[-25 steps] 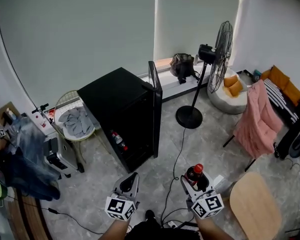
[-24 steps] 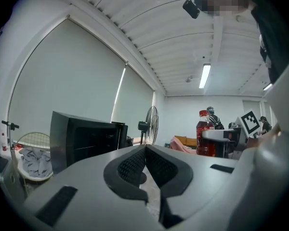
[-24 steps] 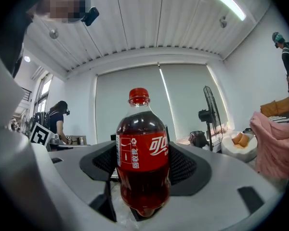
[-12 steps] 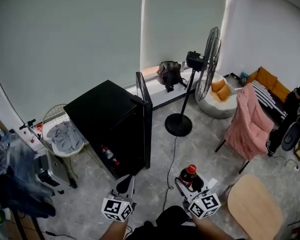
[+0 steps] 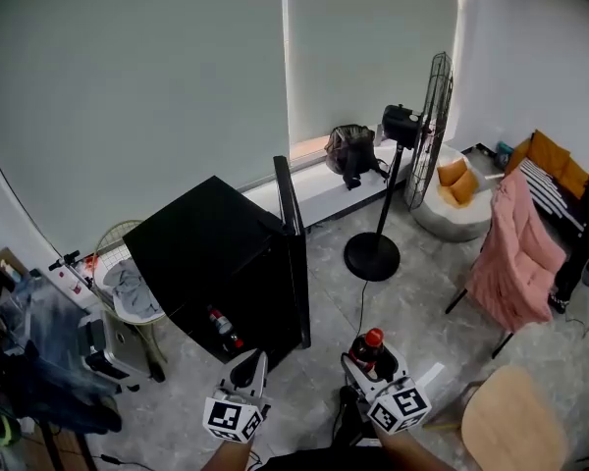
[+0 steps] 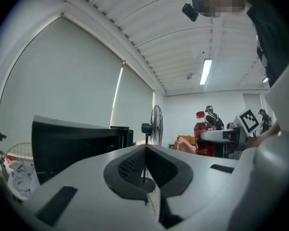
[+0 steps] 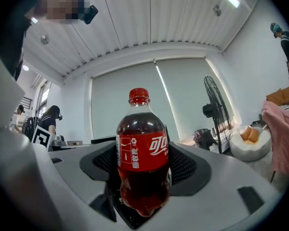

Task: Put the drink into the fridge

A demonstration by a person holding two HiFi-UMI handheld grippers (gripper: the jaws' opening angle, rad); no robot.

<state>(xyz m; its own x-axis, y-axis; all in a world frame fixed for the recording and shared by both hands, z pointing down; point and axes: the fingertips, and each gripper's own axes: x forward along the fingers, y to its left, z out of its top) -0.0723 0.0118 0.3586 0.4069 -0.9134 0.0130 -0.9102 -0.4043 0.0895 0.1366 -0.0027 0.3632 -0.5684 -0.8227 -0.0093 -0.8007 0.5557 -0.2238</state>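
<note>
- At the far left, a wire laundry basket [image 5: 128, 287] with grey cloth in it stands just beside the fridge's left side.
- The black fridge [image 5: 201, 253] stands on the grey floor [image 5: 412, 297]. Its door [image 5: 293, 248] is swung wide and seen edge-on at the cabinet's right corner, so the open front faces the person.
- A red-capped bottle [image 5: 224, 327] lies low inside the fridge.
- The left tongs [image 5: 250, 363] are held low before the fridge opening. In the left gripper view the left tongs [image 6: 145, 150] are pressed together, with nothing between them.
- A strip of floor lies between both tongs and the fridge's front. A dark cable [image 5: 358, 312] runs across it from the fan's base toward the person.
- The right tongs [image 5: 370, 361] are clamped on the cola bottle [image 5: 370, 346], well apart from the fridge and to the right of its door edge.
- In the right gripper view the cola bottle [image 7: 142, 162] stands upright in the right tongs [image 7: 142, 182]. It is clear plastic full of dark drink, with a red cap and a red label in white script.
- A pedestal fan [image 5: 412, 135] stands behind, its round base near the door's far side.
- A chair draped in pink cloth [image 5: 520, 248] stands at the right.
- A round wooden stool top [image 5: 501, 430] is close beside the right tongs.
</note>
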